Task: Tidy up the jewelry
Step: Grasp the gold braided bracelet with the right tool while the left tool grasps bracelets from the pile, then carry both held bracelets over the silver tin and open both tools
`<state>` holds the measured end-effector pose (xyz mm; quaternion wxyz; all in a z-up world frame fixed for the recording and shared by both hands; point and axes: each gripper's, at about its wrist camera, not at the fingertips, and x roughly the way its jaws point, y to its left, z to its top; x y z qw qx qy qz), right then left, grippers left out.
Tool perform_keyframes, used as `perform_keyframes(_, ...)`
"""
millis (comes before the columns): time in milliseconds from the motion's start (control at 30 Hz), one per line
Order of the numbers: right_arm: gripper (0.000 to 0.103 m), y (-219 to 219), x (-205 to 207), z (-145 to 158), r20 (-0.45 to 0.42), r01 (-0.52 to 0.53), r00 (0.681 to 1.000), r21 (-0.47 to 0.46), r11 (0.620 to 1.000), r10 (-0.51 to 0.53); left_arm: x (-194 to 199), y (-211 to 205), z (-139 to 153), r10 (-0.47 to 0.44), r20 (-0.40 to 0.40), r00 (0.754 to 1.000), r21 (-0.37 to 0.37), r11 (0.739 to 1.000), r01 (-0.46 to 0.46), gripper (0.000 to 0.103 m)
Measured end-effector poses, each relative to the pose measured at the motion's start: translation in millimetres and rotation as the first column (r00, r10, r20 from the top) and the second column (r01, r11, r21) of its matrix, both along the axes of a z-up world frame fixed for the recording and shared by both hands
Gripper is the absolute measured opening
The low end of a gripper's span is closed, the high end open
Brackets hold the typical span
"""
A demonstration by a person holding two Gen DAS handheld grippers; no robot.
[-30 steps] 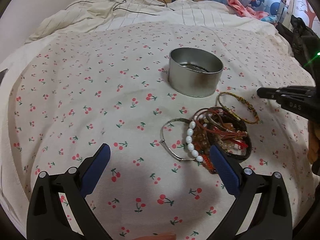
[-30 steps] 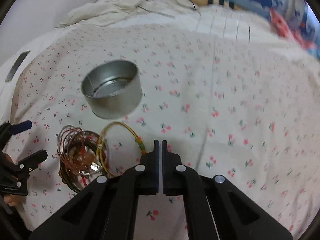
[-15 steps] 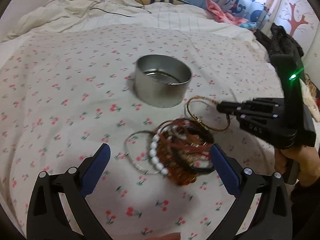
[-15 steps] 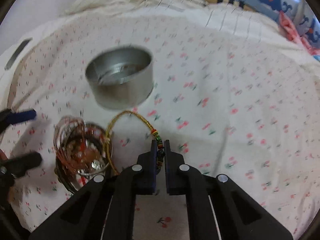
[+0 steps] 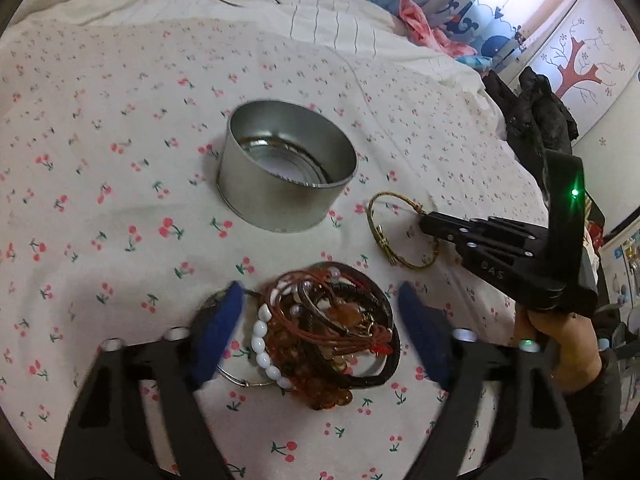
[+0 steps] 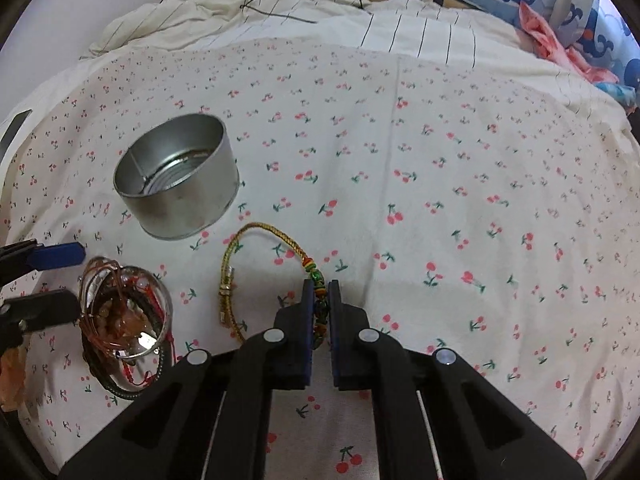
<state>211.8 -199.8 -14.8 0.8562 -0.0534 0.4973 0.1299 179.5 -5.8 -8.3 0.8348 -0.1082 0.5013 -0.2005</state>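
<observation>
1. On the cherry-print bedspread (image 6: 440, 184), your right claw (image 6: 320, 304) is nipped almost shut on the beaded knot of the gold cord bracelet (image 6: 248, 240); the rest of the loop lies flat on the fabric, just beside the empty metal tin (image 6: 176, 184).
2. Your left claw (image 5: 320, 332) straddles the tangled bracelet pile (image 5: 328, 332), partly open. Its jaws have just been closing, with the pile between them, but the blue pads (image 5: 218, 332) don't look to be pressing on it yet.
3. Risk on the right: you've only got the knot. Lift quickly and the thin cord could slide out of the pads, or the dangling loop could catch the tin's rim and miss the opening.
4. Risk on the left: that pile is a knot of beads, cords and bangles. Squeeze and you'll likely get some strands and not others; the white bead bracelet (image 5: 264, 344) and the thin wire bangle (image 5: 236, 378) at the edge could be dragged or dropped.
5. The soft bedding gives under pressure, so pressing down may pinch fabric along with jewelry.
6. Both claws work close together near the tin; heading for it at once, they could crowd each other. Rumpled bedding (image 6: 224, 12) and a black cable (image 6: 280, 14) lie well behind, out of the way.
</observation>
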Motion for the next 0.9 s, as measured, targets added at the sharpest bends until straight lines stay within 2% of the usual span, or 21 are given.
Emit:
perform_keyframes(67,0.008,2,-1,-4,-0.008,-0.003,1.0,-0.009,1.0,0.003,-1,-6,-5,-0.018,-0.015,1.0,0.024,1.0,0.019,0.049)
perform_keyframes(100,0.008,2,-1,-6,-0.013,-0.005,1.0,-0.01,1.0,0.005,-2,-7,-5,-0.018,-0.013,1.0,0.041,0.999,0.019,0.046)
perform_keyframes(133,0.008,3,0,-7,-0.016,-0.008,1.0,-0.011,1.0,0.008,-3,-9,-6,-0.017,-0.007,1.0,0.064,0.998,0.017,0.037)
perform_keyframes(167,0.008,3,0,-8,-0.019,-0.011,1.0,-0.012,1.0,0.011,-3,-10,-7,-0.016,-0.003,1.0,0.086,0.996,0.017,0.021)
perform_keyframes(267,0.008,4,-1,-12,-0.024,-0.014,1.0,-0.013,1.0,0.014,-1,-3,-8,-0.007,-0.016,1.0,0.034,0.999,0.007,0.003)
perform_keyframes(333,0.008,3,0,-11,-0.026,-0.011,1.0,0.007,1.0,0.011,-2,0,-3,0.001,0.011,1.0,0.044,0.999,-0.002,0.001)
perform_keyframes(433,0.008,1,1,-11,-0.036,-0.013,0.999,0.047,0.999,0.014,-3,6,4,0.013,0.038,0.999,0.021,1.0,-0.014,0.001)
perform_keyframes(467,0.014,3,1,-13,-0.043,-0.017,0.999,0.055,0.998,0.019,-3,10,7,0.019,0.053,0.998,0.006,1.0,-0.02,0.001)
perform_keyframes(500,0.025,4,1,-16,-0.051,-0.027,0.998,0.058,0.998,0.03,-3,12,9,0.023,0.054,0.998,0.002,1.0,-0.023,0.001)
perform_keyframes(567,0.032,13,-1,-19,-0.044,-0.053,0.998,0.035,0.998,0.055,-2,16,10,0.033,0.055,0.998,-0.011,0.999,-0.032,0.001)
perform_keyframes(600,0.032,16,-1,-19,-0.037,-0.058,0.998,0.018,0.998,0.058,-1,18,10,0.036,0.055,0.998,-0.022,0.999,-0.035,0.001)
perform_keyframes(667,0.031,18,-2,-19,-0.029,-0.061,0.998,0.009,0.998,0.061,-1,21,13,0.047,0.065,0.997,-0.025,0.999,-0.045,0.001)
perform_keyframes(733,0.021,15,-1,-18,-0.024,-0.044,0.999,0.02,0.999,0.045,-1,25,16,0.063,0.078,0.995,-0.034,0.998,-0.06,0.001)
perform_keyframes(767,0.009,12,0,-17,-0.024,-0.036,0.999,0.031,0.999,0.037,-1,30,19,0.08,0.093,0.992,-0.032,0.996,-0.078,0.001)
perform_keyframes(833,0.008,8,-2,-14,-0.011,-0.022,1.0,0.038,0.999,0.023,-2,37,23,0.11,0.11,0.988,-0.028,0.994,-0.108,0.001)
perform_keyframes(900,0.008,6,-2,-12,-0.008,-0.02,1.0,0.041,0.999,0.021,2,43,20,0.12,0.081,0.989,-0.035,0.992,-0.118,0.001)
